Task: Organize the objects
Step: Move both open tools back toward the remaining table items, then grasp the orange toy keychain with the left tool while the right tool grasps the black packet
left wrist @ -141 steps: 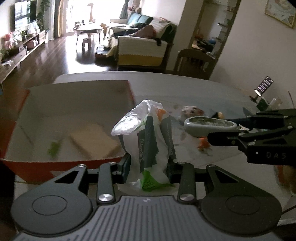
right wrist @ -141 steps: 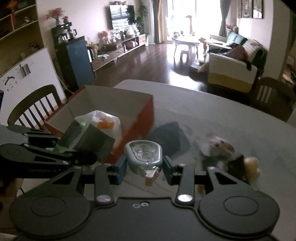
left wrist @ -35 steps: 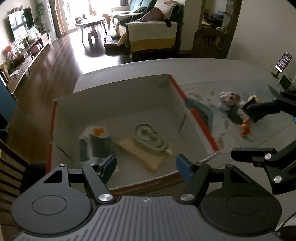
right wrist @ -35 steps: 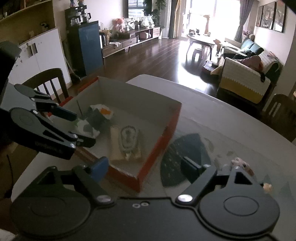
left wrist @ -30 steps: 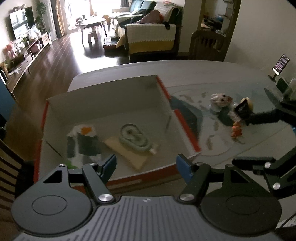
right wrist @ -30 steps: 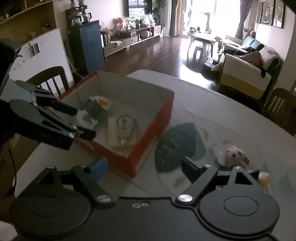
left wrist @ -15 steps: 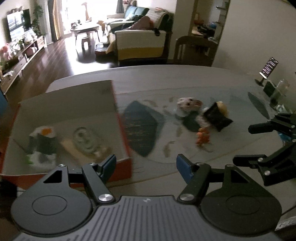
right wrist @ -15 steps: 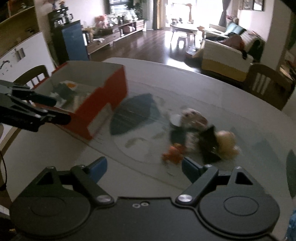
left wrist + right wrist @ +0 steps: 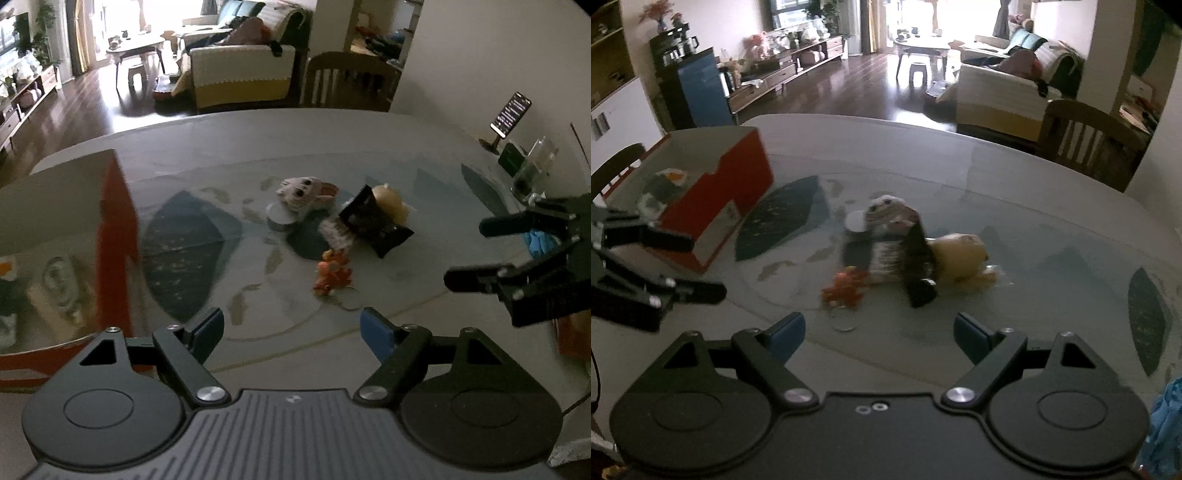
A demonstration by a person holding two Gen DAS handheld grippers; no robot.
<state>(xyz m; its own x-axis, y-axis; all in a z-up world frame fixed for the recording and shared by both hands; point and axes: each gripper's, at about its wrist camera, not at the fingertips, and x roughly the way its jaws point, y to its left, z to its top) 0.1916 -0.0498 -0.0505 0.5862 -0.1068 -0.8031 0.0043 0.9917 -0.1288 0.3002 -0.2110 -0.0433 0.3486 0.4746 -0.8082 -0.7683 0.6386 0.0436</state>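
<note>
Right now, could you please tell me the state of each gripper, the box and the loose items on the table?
left gripper: open, empty.
right gripper: open, empty.
red box: open-topped, with a wrapped packet inside.
plush toy: lying on the table, outside the box.
black packet: on the table, tilted against a yellowish item.
orange toy: on the table, loose.

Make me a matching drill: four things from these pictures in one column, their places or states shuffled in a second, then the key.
1. orange toy
2. wrapped packet
3. phone
4. left hand-held gripper

A. inside the red box
B. open, holding nothing
C. on a stand at the table's far edge
D. on the table, nearest both grippers

Pairs: 1-D, 2-A, 3-C, 4-B
</note>
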